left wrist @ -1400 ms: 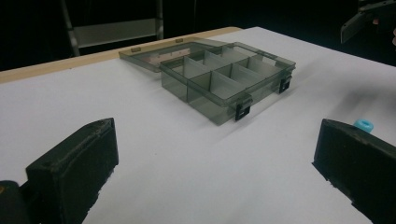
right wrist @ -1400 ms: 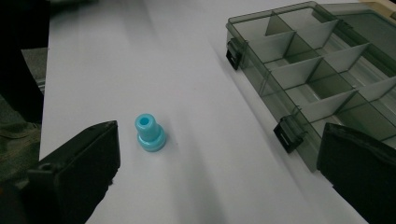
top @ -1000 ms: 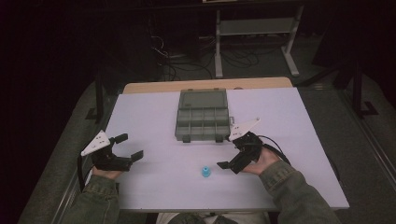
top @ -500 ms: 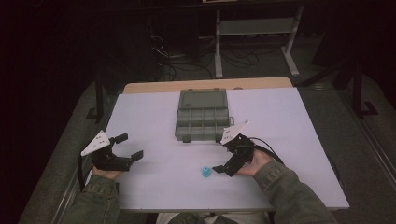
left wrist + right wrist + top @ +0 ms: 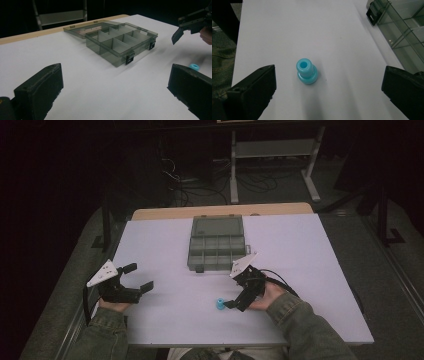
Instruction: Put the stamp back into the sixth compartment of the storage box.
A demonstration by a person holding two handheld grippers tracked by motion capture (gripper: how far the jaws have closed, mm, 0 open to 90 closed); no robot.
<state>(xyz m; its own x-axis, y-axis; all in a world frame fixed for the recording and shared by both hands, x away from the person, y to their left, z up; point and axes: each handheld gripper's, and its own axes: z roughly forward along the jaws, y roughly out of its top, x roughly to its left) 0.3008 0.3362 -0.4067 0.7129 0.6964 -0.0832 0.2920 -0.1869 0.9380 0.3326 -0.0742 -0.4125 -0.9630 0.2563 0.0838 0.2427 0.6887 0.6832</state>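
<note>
A small light-blue stepped plastic piece [image 5: 219, 304] stands upright on the white table [image 5: 310, 270], near the front edge. My right gripper [image 5: 235, 295] is open just to its right and tilted down at it. In the right gripper view the piece [image 5: 306, 71] sits a little left of centre between the two wide-apart jaws, touching neither. My left gripper [image 5: 139, 277] rests open at the table's left with nothing in it. In the left gripper view the piece [image 5: 194, 66] peeks out behind the right-hand jaw.
A grey translucent compartment box [image 5: 216, 251] lies open mid-table, its lid [image 5: 217, 226] folded back; the compartments [image 5: 120, 42] look empty. One latch corner of the box [image 5: 402, 27] shows at the upper right of the right gripper view. A wooden strip [image 5: 220, 211] borders the far edge.
My right gripper has moved left and toward the front edge, closing in on the blue piece. The left gripper and the box have stayed put.
</note>
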